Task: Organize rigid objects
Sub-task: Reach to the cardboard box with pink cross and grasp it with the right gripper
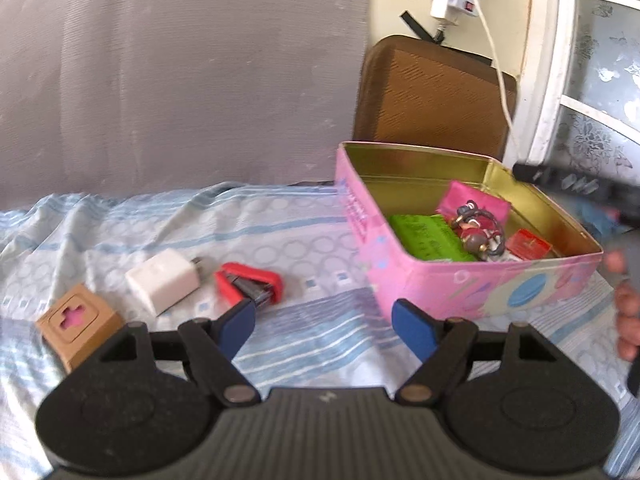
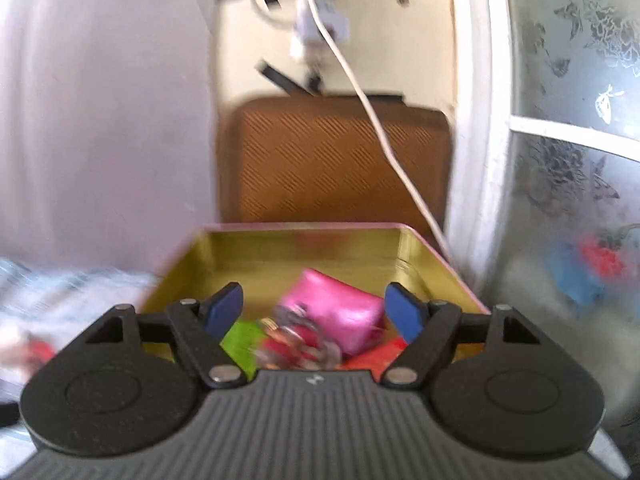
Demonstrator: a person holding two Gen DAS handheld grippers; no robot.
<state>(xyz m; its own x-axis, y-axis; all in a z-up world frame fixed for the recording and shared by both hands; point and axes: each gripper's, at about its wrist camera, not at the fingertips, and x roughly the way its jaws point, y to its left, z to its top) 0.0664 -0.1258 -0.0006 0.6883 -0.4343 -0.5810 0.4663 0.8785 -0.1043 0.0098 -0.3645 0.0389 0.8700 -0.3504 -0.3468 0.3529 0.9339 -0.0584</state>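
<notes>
An open pink tin (image 1: 472, 284) sits on the bed sheet, holding a green box (image 1: 430, 236), a pink pouch (image 1: 476, 204), a figurine keychain (image 1: 476, 236) and a red box (image 1: 530, 244). Left of it lie a red stapler (image 1: 250, 284), a white charger plug (image 1: 166, 280) and a brown cardboard box (image 1: 78, 322). My left gripper (image 1: 324, 322) is open and empty, low over the sheet between the stapler and the tin. My right gripper (image 2: 314, 306) is open and empty above the tin (image 2: 436, 256), over the pink pouch (image 2: 336, 312); this view is blurred.
A grey wall (image 1: 180, 72) rises behind the bed. A brown panel (image 1: 432, 96) stands behind the tin, with a white cable (image 1: 496, 64) and power strip above. A white window frame (image 1: 548, 80) is at the right. A hand (image 1: 626, 304) shows at the right edge.
</notes>
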